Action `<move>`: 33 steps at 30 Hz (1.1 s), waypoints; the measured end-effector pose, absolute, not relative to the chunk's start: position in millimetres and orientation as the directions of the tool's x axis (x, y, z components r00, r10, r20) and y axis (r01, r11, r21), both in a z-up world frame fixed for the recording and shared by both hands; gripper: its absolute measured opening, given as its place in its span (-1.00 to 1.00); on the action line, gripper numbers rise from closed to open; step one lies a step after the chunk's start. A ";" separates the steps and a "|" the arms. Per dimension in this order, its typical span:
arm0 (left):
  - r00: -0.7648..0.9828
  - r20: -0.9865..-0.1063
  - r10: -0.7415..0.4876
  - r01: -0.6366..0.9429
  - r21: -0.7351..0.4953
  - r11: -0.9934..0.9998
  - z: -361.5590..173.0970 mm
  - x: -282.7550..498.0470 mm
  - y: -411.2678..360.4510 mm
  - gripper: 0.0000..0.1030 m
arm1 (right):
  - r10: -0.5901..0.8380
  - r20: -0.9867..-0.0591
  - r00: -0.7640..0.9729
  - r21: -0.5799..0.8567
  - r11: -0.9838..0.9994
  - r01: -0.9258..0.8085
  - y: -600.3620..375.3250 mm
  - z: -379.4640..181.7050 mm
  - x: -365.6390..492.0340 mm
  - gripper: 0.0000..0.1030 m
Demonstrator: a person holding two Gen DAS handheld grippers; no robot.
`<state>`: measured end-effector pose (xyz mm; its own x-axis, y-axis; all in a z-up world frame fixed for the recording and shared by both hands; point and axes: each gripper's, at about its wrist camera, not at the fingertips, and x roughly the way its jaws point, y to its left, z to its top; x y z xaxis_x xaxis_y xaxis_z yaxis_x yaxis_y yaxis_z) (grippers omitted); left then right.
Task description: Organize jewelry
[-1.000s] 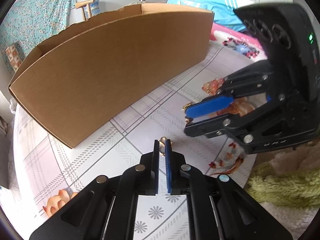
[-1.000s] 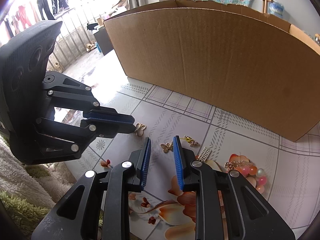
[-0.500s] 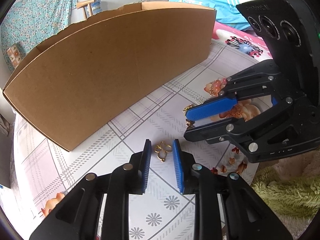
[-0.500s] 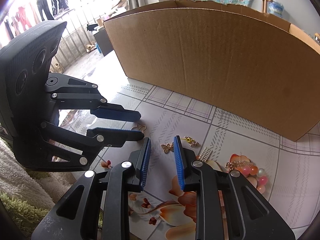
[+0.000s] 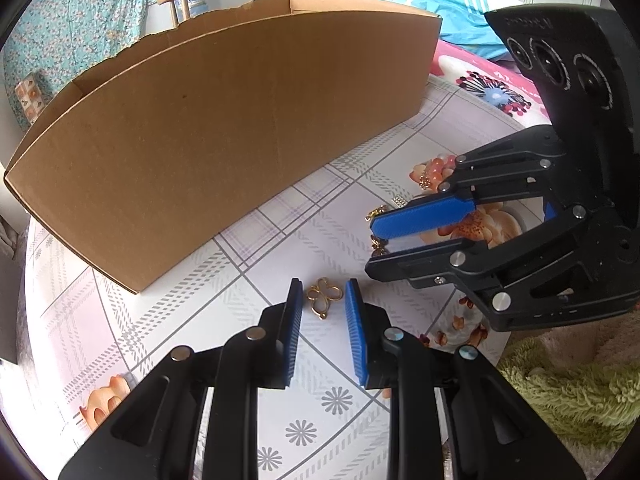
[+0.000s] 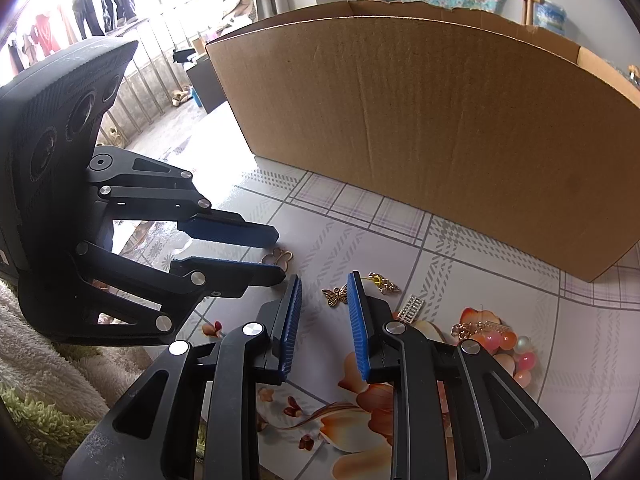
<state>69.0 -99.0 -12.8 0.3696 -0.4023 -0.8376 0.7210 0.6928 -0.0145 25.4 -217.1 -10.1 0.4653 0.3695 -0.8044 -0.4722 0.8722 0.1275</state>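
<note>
Left gripper [image 5: 323, 300]: jaws spread, low over the desk [image 5: 168, 320], holding nothing. A gold openwork charm [image 5: 323, 298] lies flat on the desk between the fingertips, touching neither pad.

Right gripper [image 6: 322, 294]: jaws spread, also low over the desk, empty. A gold butterfly [image 6: 335, 296] lies flat between its fingertips, nearer the right pad; contact cannot be told.

Seen from the right wrist, the left gripper [image 6: 280, 254] enters from 9 o'clock with the openwork charm [image 6: 278, 258] just at its tips. Seen from the left wrist, the right gripper [image 5: 370, 246] enters from 3 o'clock.

More jewelry on the desk, right wrist view: a gold clasp piece [image 6: 382, 282] at 1 o'clock of the butterfly, just past the right pad; a small beaded bar [image 6: 410, 308] at 3 o'clock; a chain with pink and orange beads [image 6: 500, 340] further toward 4 o'clock.

Cardboard box [image 5: 224, 120] stands at 12 o'clock behind both grippers, open top, apart from the jewelry. Desk cover is a floral, checked cloth. Green shaggy fabric [image 5: 568, 392] at 4 o'clock in the left view.
</note>
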 end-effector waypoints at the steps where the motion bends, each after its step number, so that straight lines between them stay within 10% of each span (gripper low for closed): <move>1: 0.371 -0.838 -0.400 0.721 -0.011 0.692 -12.9 68.9 -99.4 -0.59 | 0.370 -0.805 0.465 0.128 0.872 -0.473 -217.0 -10.0 25.3 -0.56; 22: 0.386 -0.825 -0.413 0.689 -0.039 0.724 -9.3 75.8 -80.7 -0.94 | 0.368 -0.805 0.466 0.127 0.873 -0.471 -215.4 -9.8 25.3 -0.56; 33: 0.340 -0.837 -0.429 0.706 -0.073 0.704 -0.4 71.9 -74.7 -0.61 | 0.370 -0.800 0.472 0.135 0.878 -0.459 -213.3 -9.7 25.2 -0.50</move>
